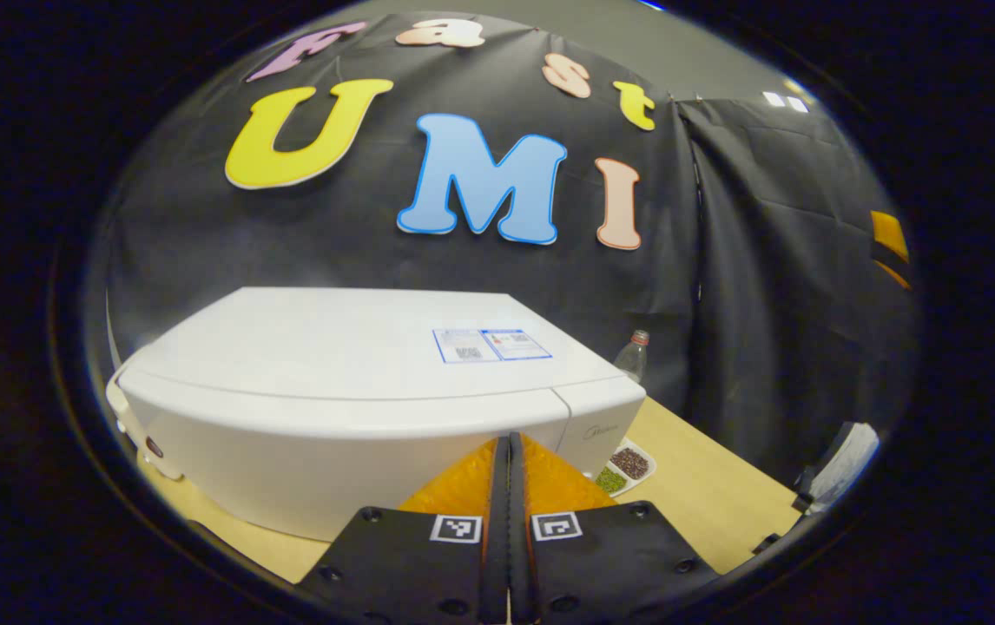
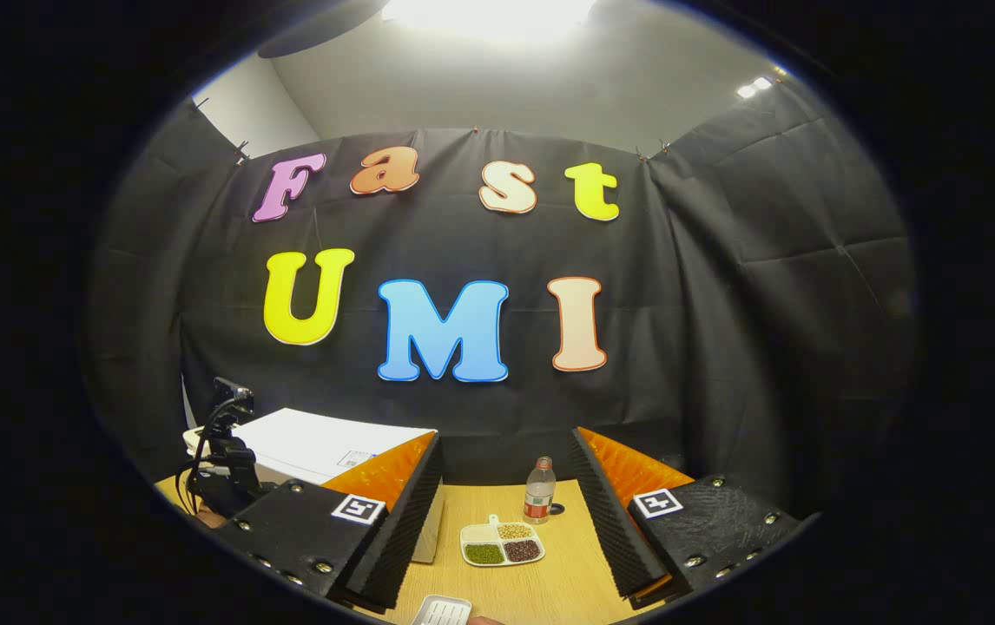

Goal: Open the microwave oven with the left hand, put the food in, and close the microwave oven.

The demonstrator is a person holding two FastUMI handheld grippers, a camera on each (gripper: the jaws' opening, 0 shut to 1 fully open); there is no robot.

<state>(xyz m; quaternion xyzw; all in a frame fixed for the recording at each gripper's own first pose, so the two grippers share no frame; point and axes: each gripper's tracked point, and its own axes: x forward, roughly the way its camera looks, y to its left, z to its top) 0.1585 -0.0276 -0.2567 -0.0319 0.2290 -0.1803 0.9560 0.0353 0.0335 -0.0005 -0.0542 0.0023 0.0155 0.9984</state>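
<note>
Table (image 2: 567, 582): light wood, far edge meets the booth cloth; near edge cut off by the frame in both views. Bare wood betw. microwave and tray, more to the tray's right.

Microwave (image 1: 350, 373): white, door shut, sits on table's left part. In left gripper view it's seen from above/front; lower front face hidden behind the fingers, left end curves out of frame. Label on top, too small to make out. In right gripper view just a top corner (image 2: 324, 443) shows, rest blocked by the right gripper's finger.

Left gripper (image 1: 509, 451): fingers pressed together, nothing betw. them, tips just at the microwave front nr the door seam; can't tell if touching. Also seen far left in right gripper view (image 2: 224, 469), dark, w/ cables, detail unclear.

Right gripper (image 2: 506, 512): fingers spread wide, holding nothing, above the table.

Food tray (image 2: 503, 543): white, 3 compartments, green/tan/dark grains. Lies betw. the spread fingers, apart from both. Partly hidden in left gripper view (image 1: 628, 464).

Bottle (image 2: 539, 490): clear, upright, just behind tray nr the cloth.

Small white object (image 2: 443, 612) at the bottom edge, cut off, can't ID.
</note>
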